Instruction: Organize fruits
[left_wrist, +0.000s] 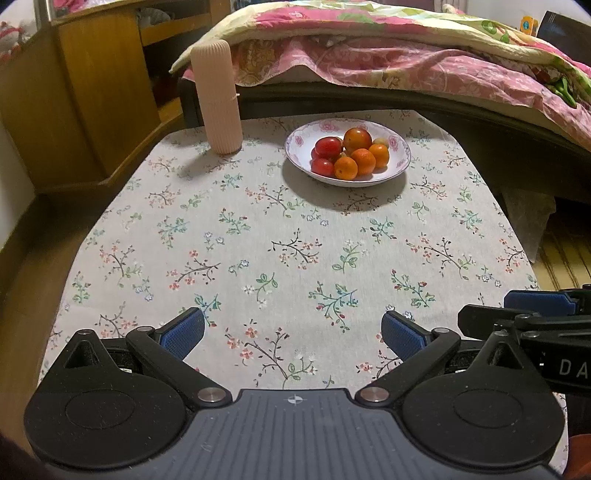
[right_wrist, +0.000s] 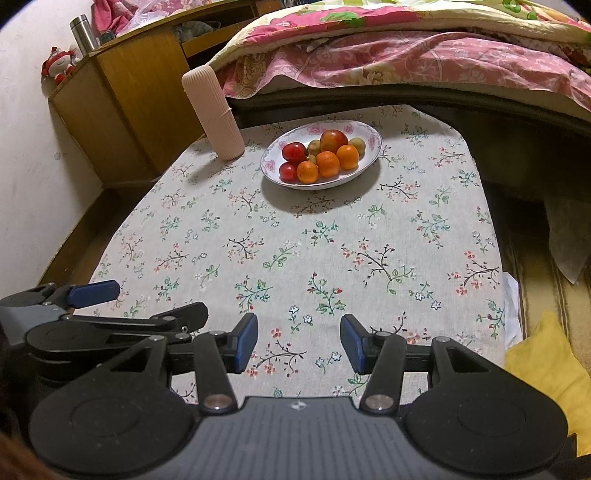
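A white floral bowl (left_wrist: 400, 162) (right_wrist: 371, 155) stands at the far side of the table and holds several fruits: small oranges (left_wrist: 364, 160) (right_wrist: 327, 163), red tomatoes (left_wrist: 328, 147) (right_wrist: 294, 152), a larger orange-red fruit (left_wrist: 357, 139) (right_wrist: 333, 140) and small greenish ones (right_wrist: 357, 144). My left gripper (left_wrist: 293, 334) is open and empty above the near table edge. My right gripper (right_wrist: 299, 343) is open and empty too, right beside the left. Each gripper shows in the other's view, the right (left_wrist: 524, 314) and the left (right_wrist: 110, 306).
A tall ribbed pink cylinder (left_wrist: 218, 98) (right_wrist: 214, 112) stands left of the bowl. The table carries a floral cloth (left_wrist: 258, 240) (right_wrist: 332, 240). A bed with a pink quilt (left_wrist: 406, 55) lies behind, a wooden cabinet (left_wrist: 92, 92) to the left, a yellow cushion (right_wrist: 546, 369) at right.
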